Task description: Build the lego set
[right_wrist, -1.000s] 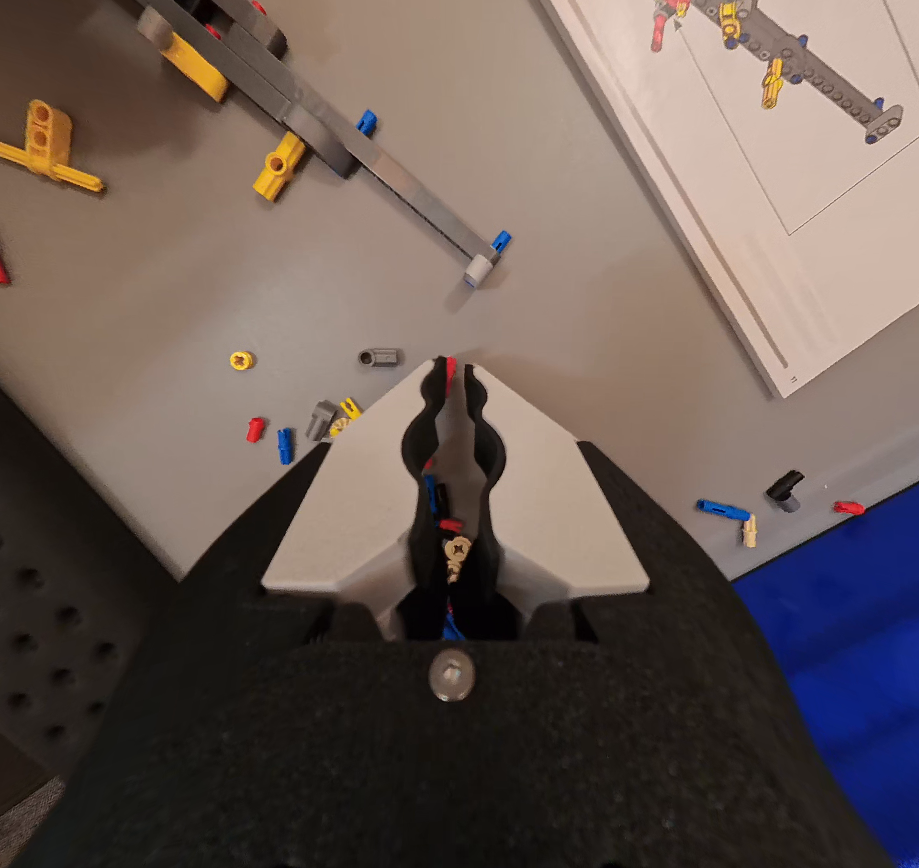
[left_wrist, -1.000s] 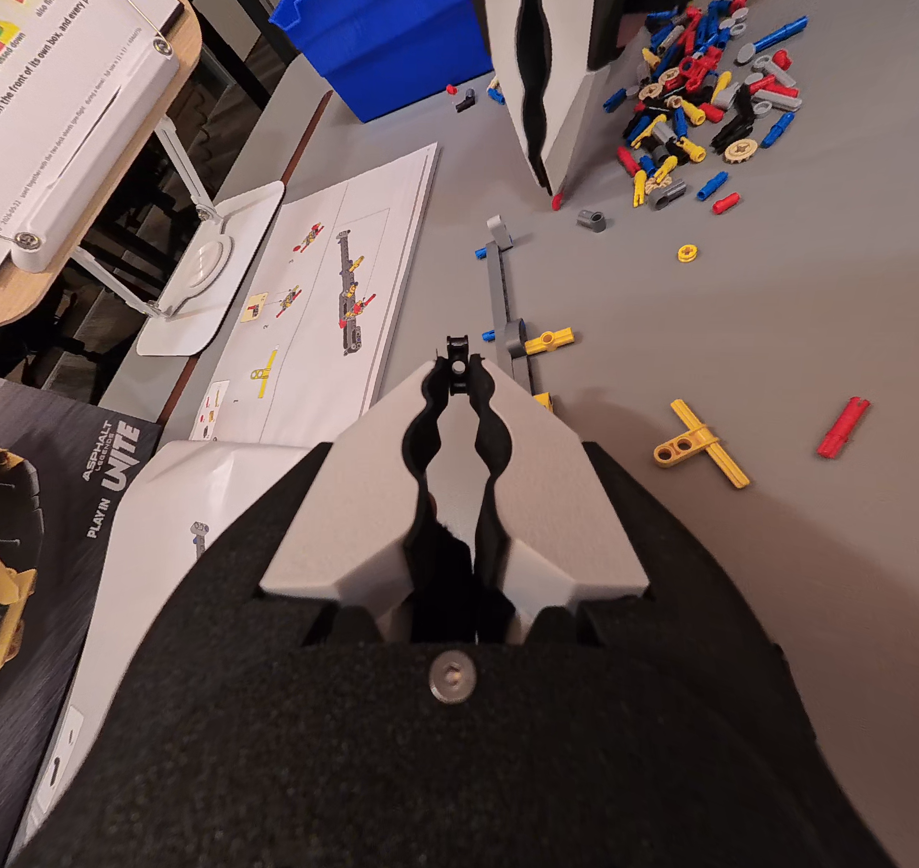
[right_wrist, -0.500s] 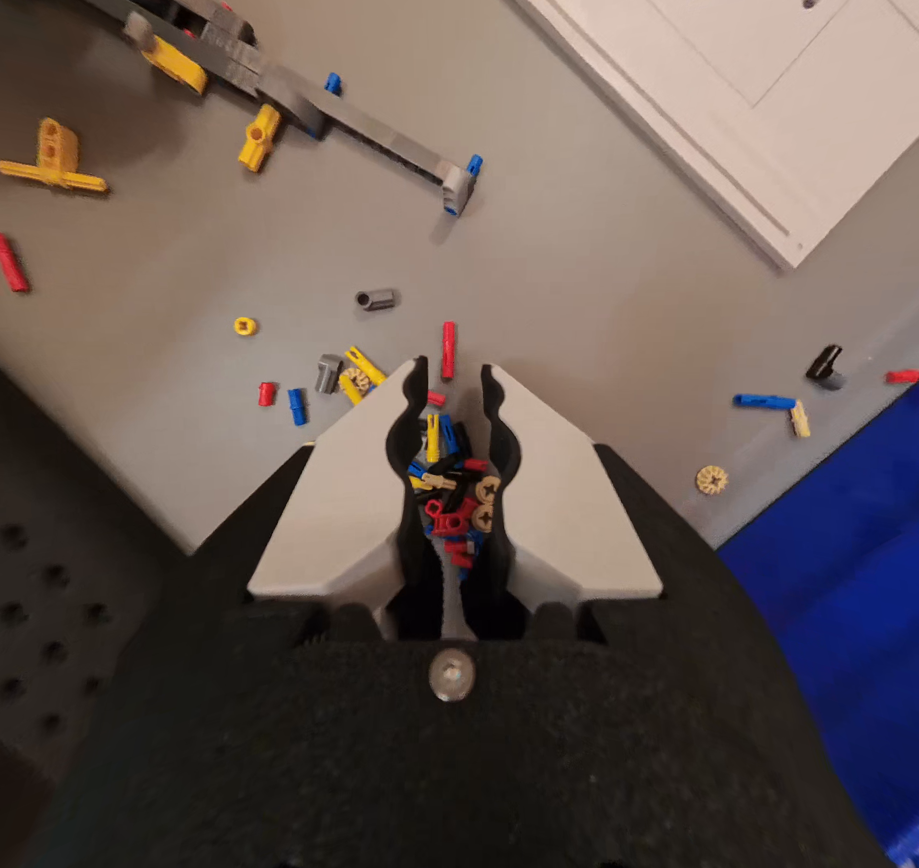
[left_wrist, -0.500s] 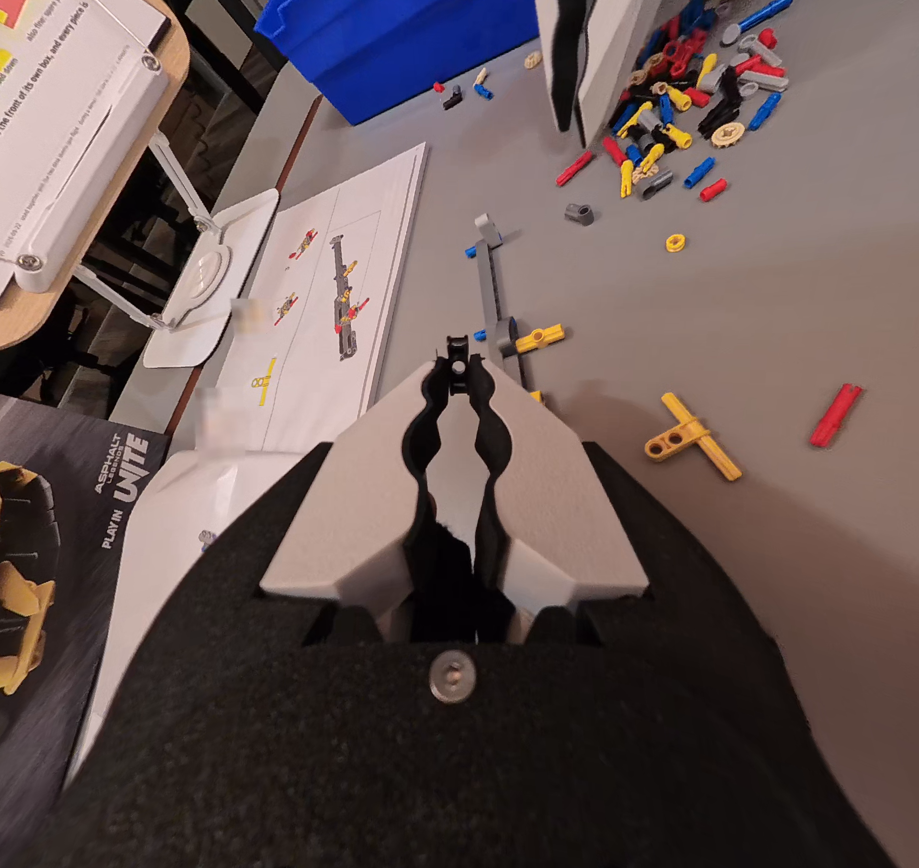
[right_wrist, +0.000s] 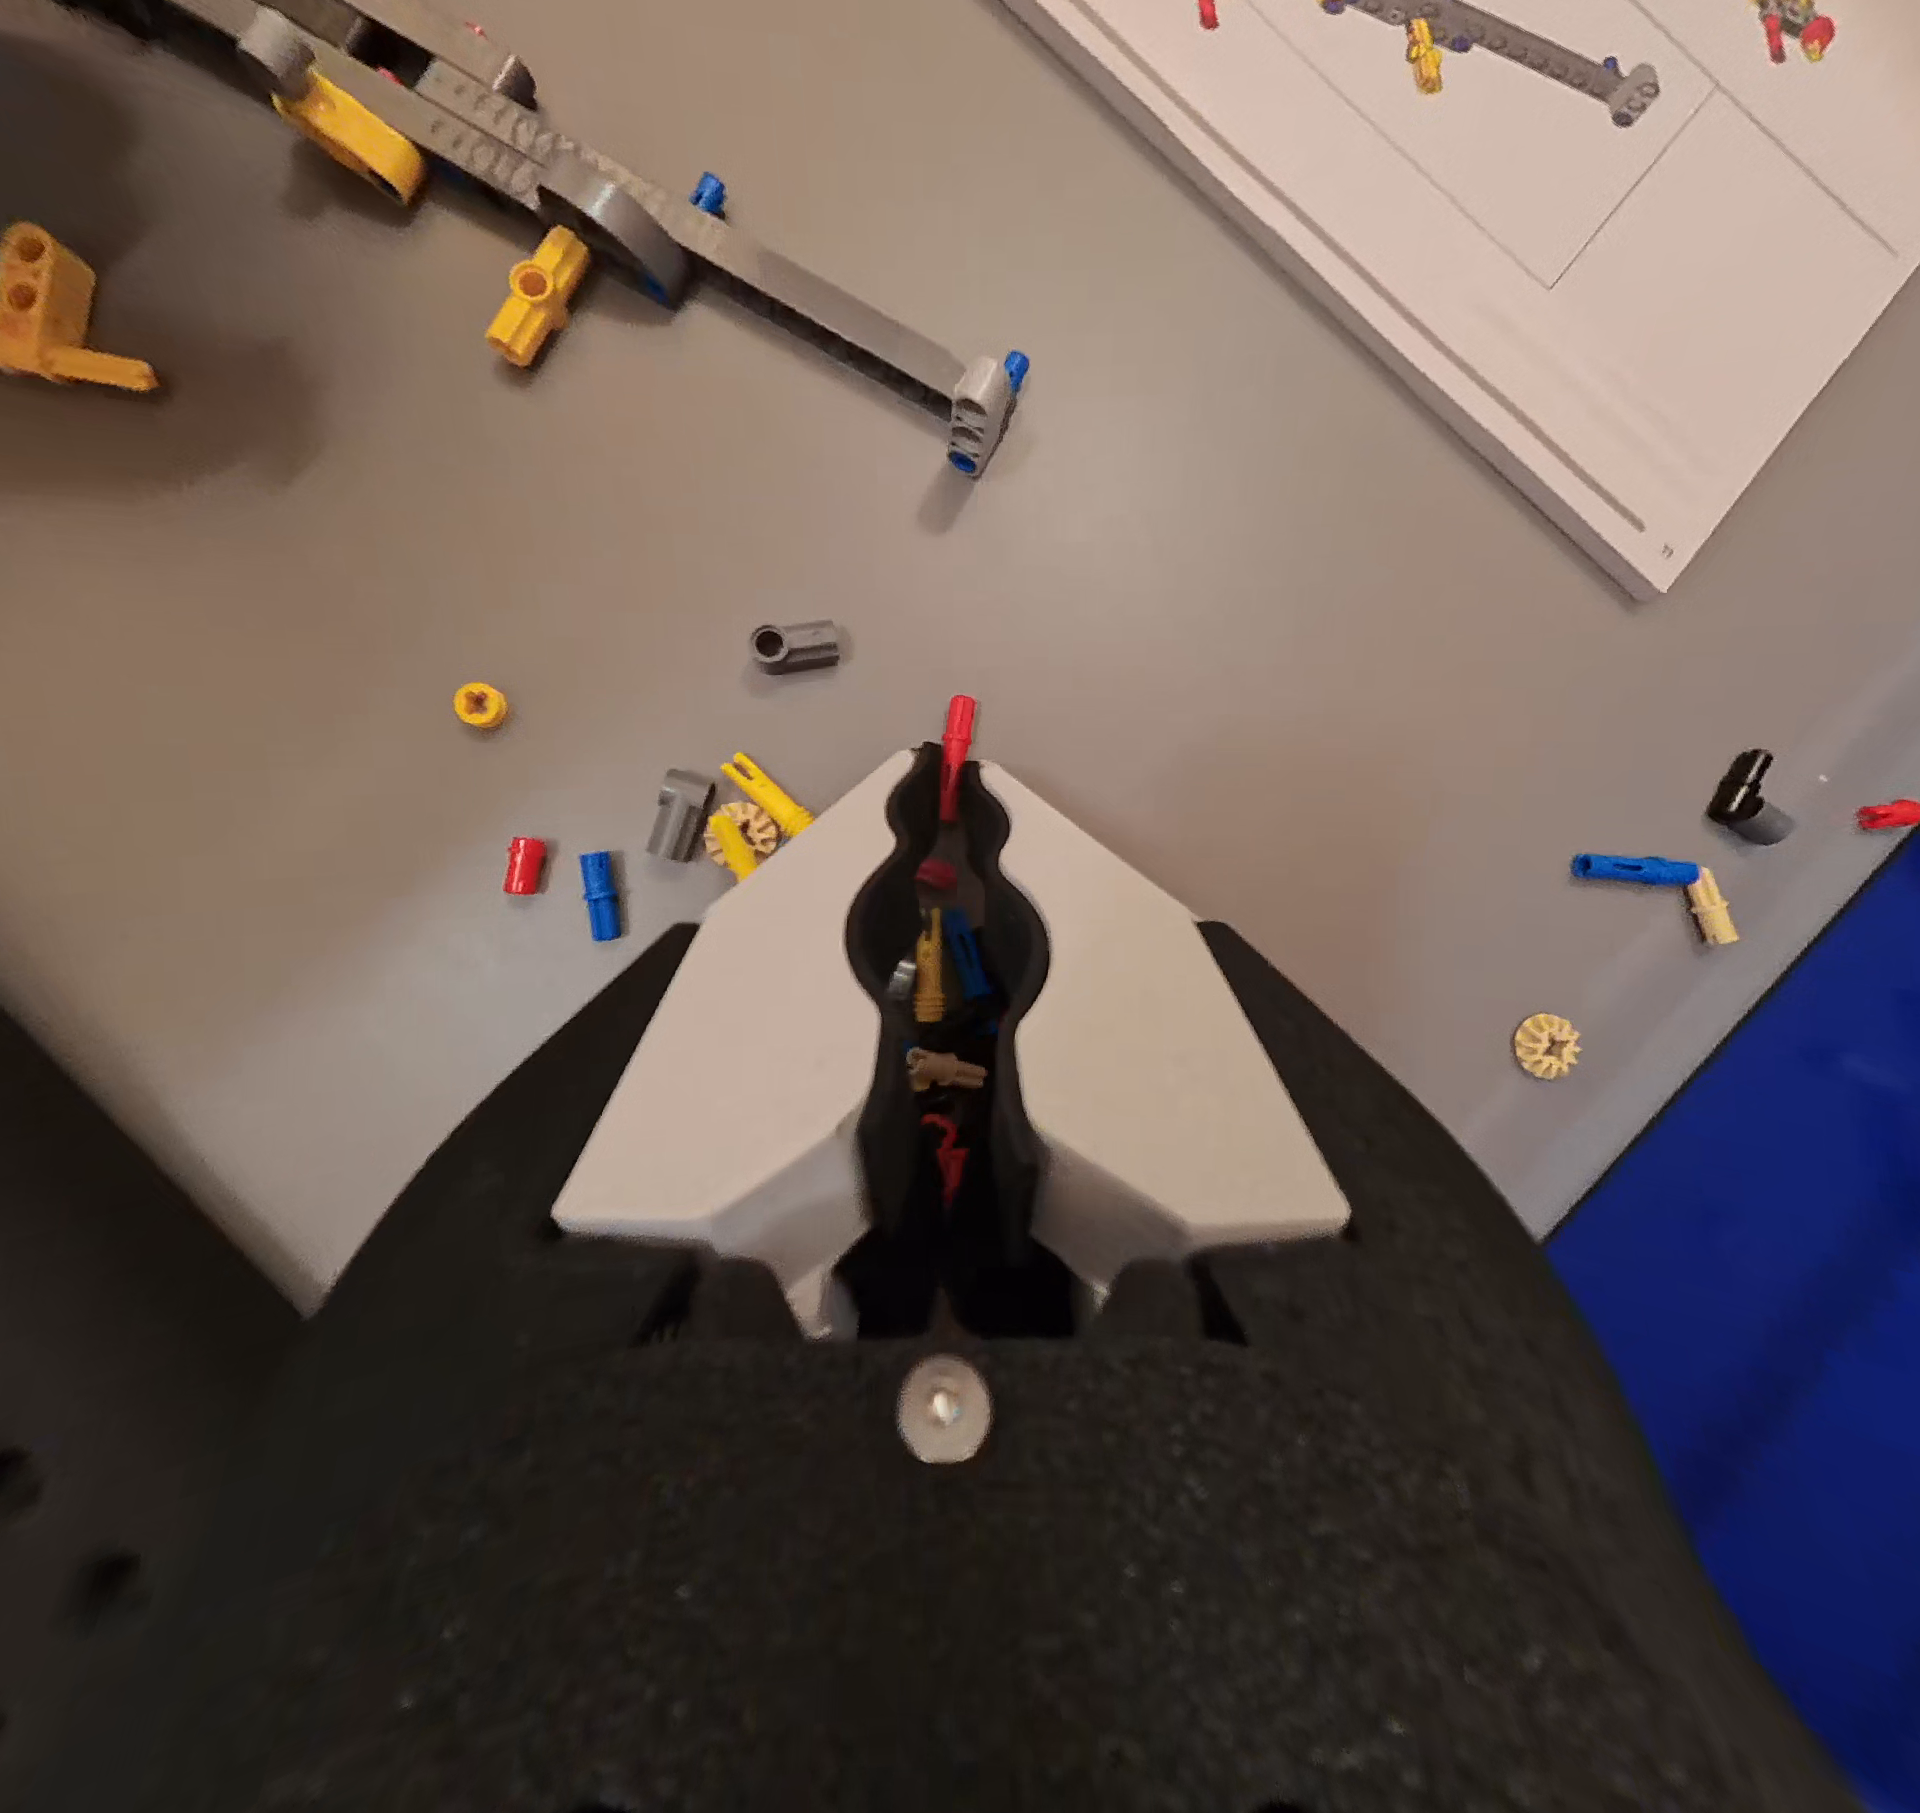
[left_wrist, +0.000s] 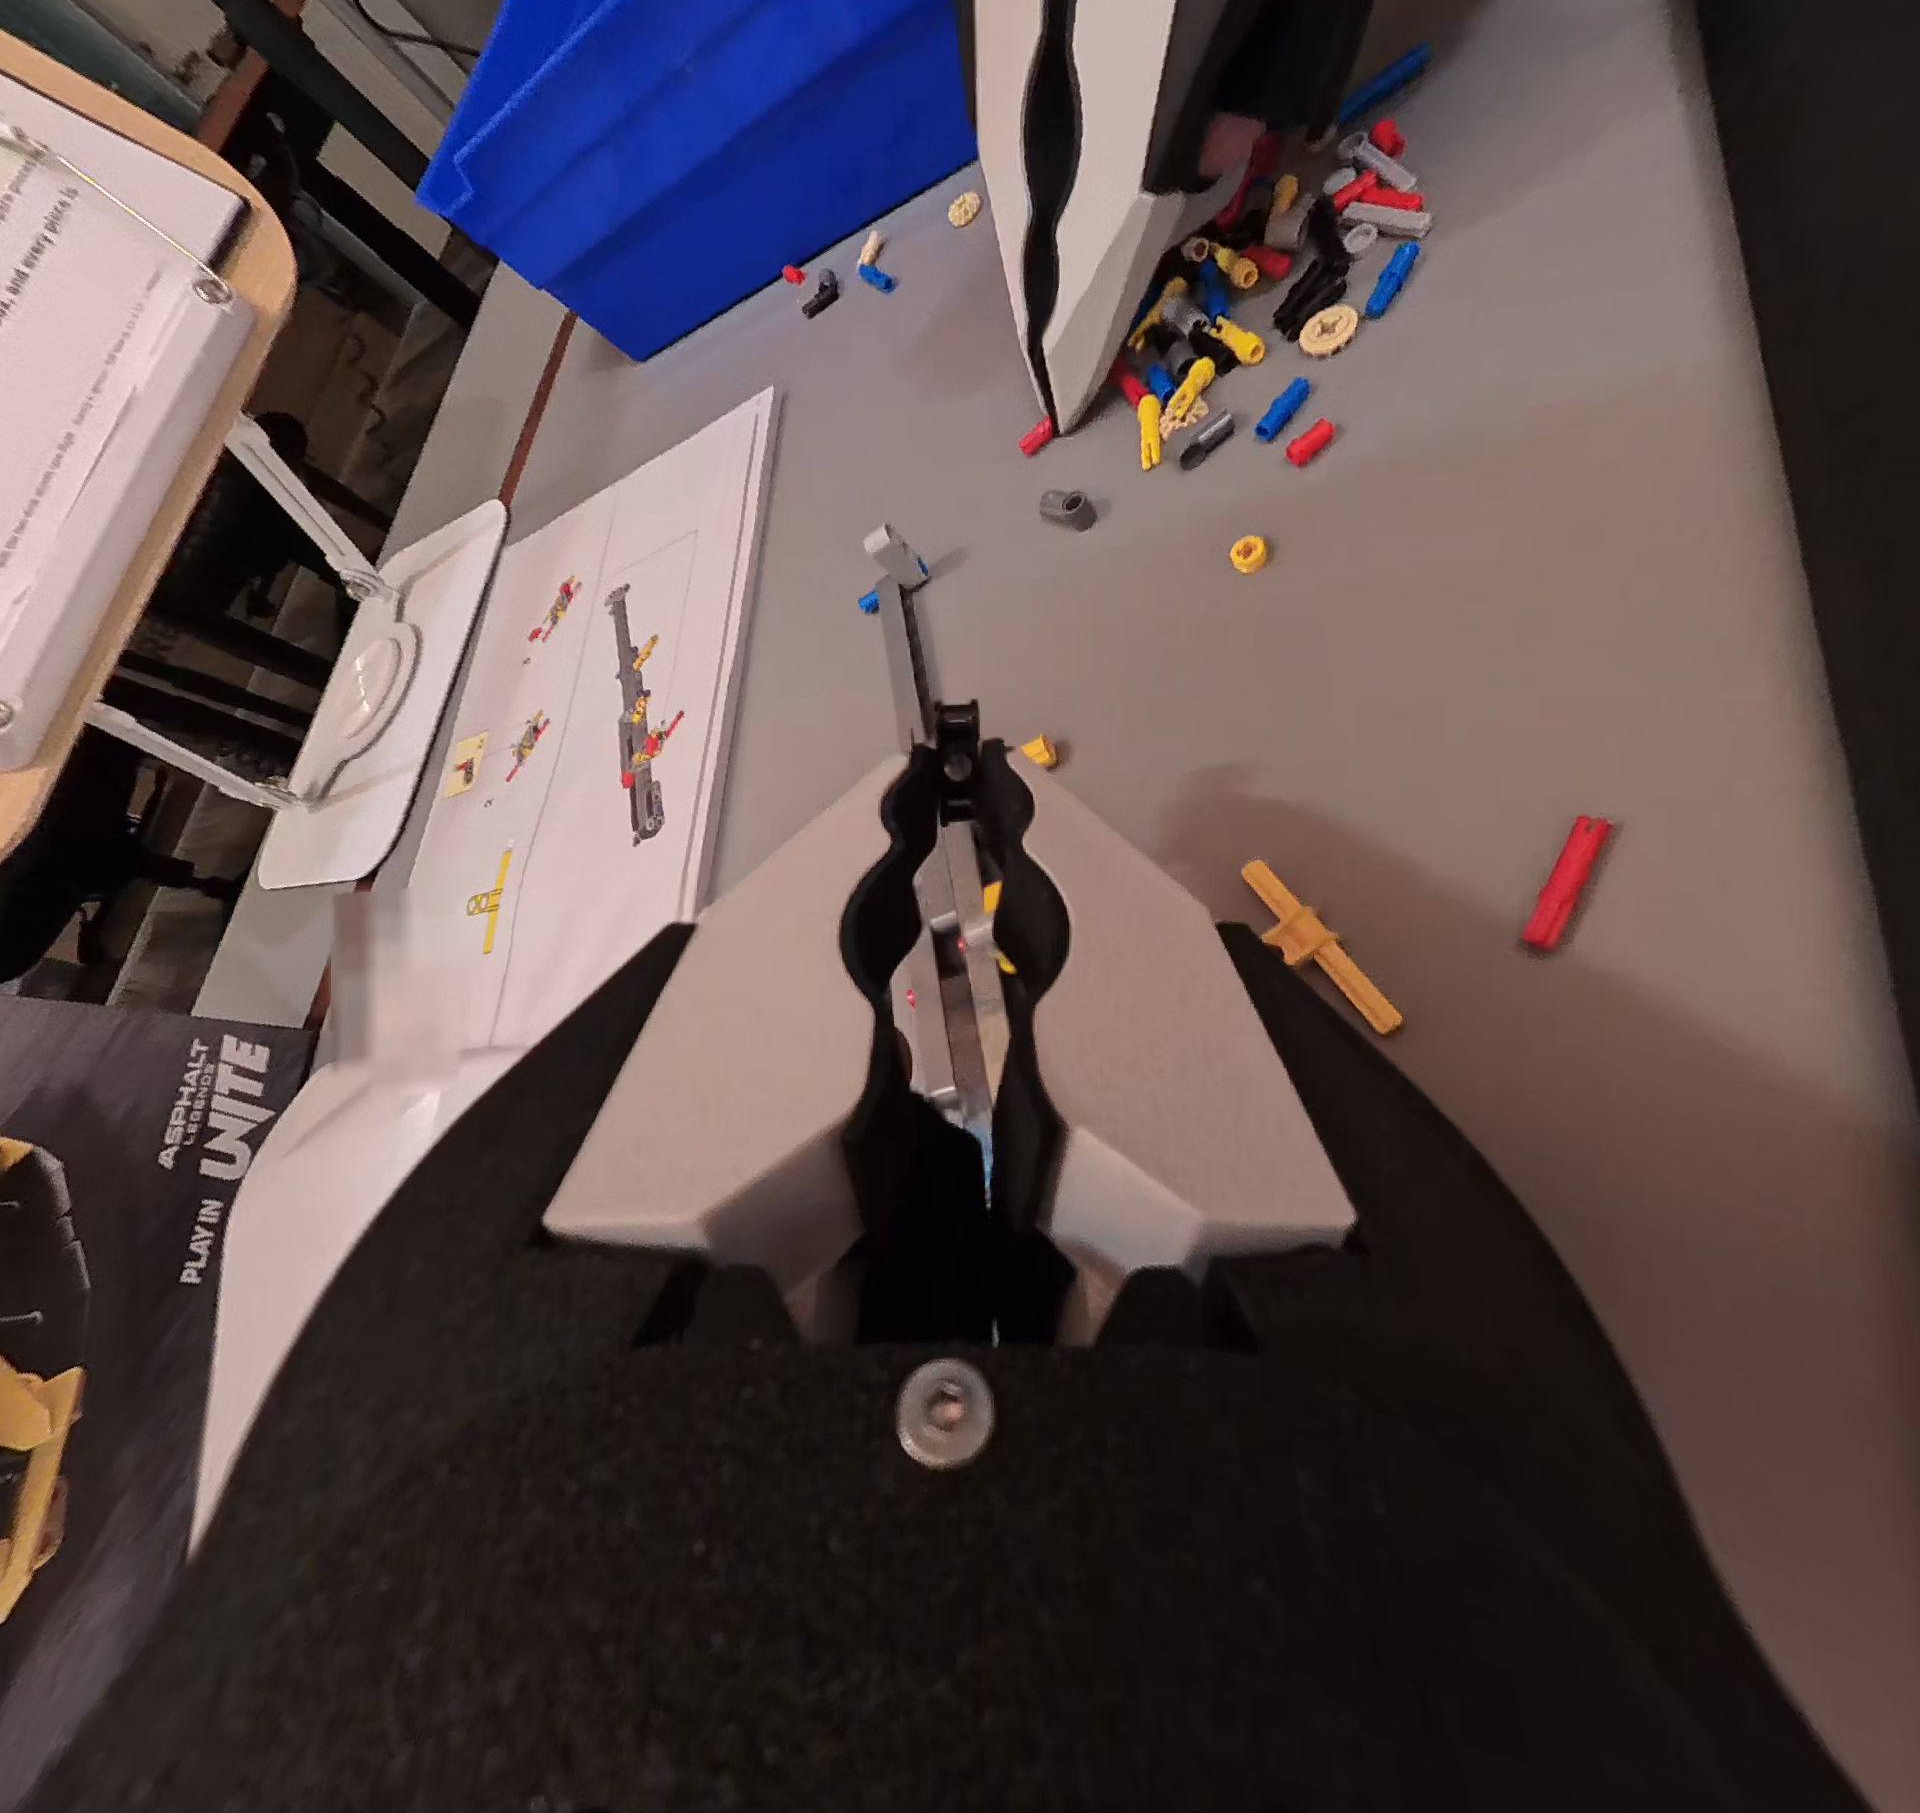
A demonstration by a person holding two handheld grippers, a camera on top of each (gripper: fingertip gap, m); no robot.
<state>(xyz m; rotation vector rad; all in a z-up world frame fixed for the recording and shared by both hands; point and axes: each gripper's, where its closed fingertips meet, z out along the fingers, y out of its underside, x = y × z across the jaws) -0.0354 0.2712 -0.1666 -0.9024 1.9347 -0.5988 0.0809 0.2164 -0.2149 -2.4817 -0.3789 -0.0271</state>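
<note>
From the left wrist view, the left gripper (left_wrist: pixel 956 761) is clamped on a small black connector (left_wrist: pixel 957 737), hard plastic, light and stiff, slick enough to twist out of a pinch. It hangs over the grey beam assembly (left_wrist: pixel 902 620), which lies on the bench running toward the far edge. The beam is long and thin, so it would lever easily; a hold near its middle looks safest. The blue bin (left_wrist: pixel 707 101) sits at the far left corner, and its contents are hidden. The open instruction booklet (left_wrist: pixel 623 683) lies along the left edge.

From the right wrist view, the right gripper (right_wrist: pixel 951 761) is closed on a red pin (right_wrist: pixel 956 740) at the edge of the loose parts pile (right_wrist: pixel 940 974). The pin is tiny and smooth, gripped along its shaft. The grey beam assembly (right_wrist: pixel 831 309) lies well apart.
</note>
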